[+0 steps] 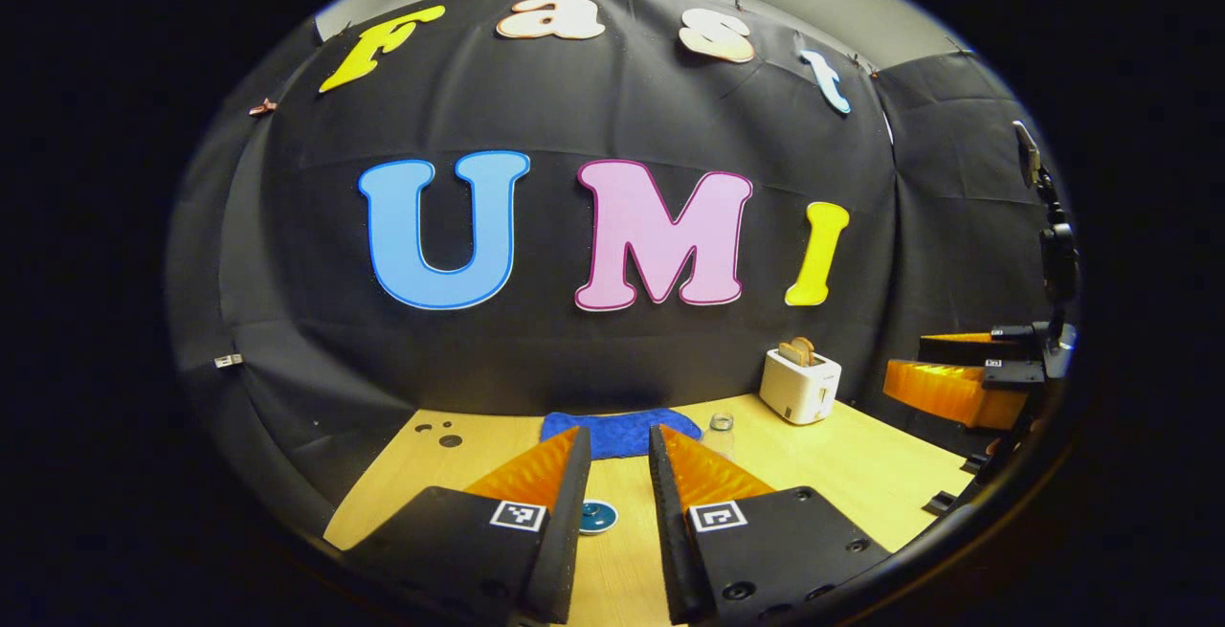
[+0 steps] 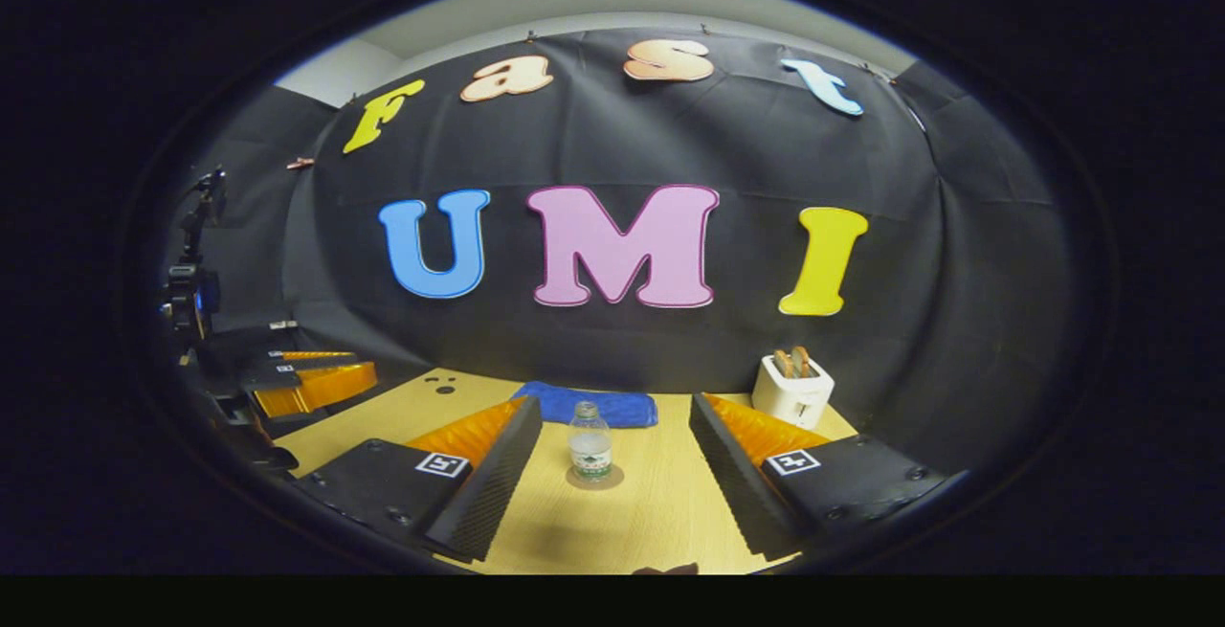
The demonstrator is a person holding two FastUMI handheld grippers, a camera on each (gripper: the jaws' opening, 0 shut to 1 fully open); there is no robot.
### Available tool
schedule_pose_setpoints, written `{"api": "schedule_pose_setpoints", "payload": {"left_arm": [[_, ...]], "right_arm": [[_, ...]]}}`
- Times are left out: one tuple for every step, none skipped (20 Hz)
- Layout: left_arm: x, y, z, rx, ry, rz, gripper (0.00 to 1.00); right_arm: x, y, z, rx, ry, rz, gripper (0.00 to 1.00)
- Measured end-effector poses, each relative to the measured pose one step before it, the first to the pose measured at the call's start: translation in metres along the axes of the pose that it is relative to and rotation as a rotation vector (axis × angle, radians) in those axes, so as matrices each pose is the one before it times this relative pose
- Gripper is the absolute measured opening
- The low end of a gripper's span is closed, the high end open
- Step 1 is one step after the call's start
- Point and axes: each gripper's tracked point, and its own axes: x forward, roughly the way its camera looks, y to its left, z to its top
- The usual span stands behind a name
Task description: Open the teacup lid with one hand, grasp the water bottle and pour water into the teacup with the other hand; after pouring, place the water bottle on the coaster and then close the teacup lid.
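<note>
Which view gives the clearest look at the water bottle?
The right gripper view: the water bottle stands upright on the coaster, whole and unobstructed between that gripper's open fingers. In the left gripper view only the bottle's top peeks out behind a finger, beside the blue cloth.

Cloth — blue; toaster — white; table — pale wood; teacup lid — seemingly teal; water bottle — clear, green label.
</note>
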Motion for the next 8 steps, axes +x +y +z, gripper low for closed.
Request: {"api": "schedule_pose_setpoints", "payload": {"left_arm": [[-0.00126, 0.00042, 0.00059, -0.00005, -0.00095, -0.00216, 0.4], [-0.00017, 0.0001, 0.00035, -0.0009, -0.00037, -0.00209, 0.4], [0.00014, 0.00022, -0.00074, -0.0005, 0.00206, -0.00169, 0.4], [-0.00044, -0.00024, 0.00102, -0.00161, -0.00126, -0.00223, 0.4], [0.00015, -0.00021, 0.00219, -0.00114, -0.00703, -0.00502, 0.4], [0.00205, -0.00018, 0.00082, 0.00507, -0.00828, -0.00228, 0.4], [0.00025, 0.00082, 0.00035, 0.00796, -0.00541, -0.00092, 0.4], [-0.00123, -0.00056, -0.00067, 0.00478, -0.00405, -0.00636, 0.43]], "right_arm": [[0.00006, -0.00102, 0.00094, -0.00196, -0.00529, -0.00555, 0.96], [-0.00054, -0.00133, 0.00115, -0.00022, -0.00379, -0.00461, 0.96], [-0.00105, 0.00013, 0.00055, 0.00337, -0.00004, -0.00246, 0.96], [0.00033, -0.00022, -0.00098, 0.00537, 0.00201, -0.00431, 0.96], [-0.00132, -0.00123, -0.0005, 0.00488, 0.00357, -0.00554, 0.96], [0.00084, -0.00025, -0.001, 0.00351, 0.00728, -0.00398, 0.96], [-0.00077, -0.00052, -0.00096, 0.00006, 0.00478, -0.00575, 0.96], [-0.00174, -0.0008, 0.0021, -0.00314, -0.00099, -0.00705, 0.96]]}}
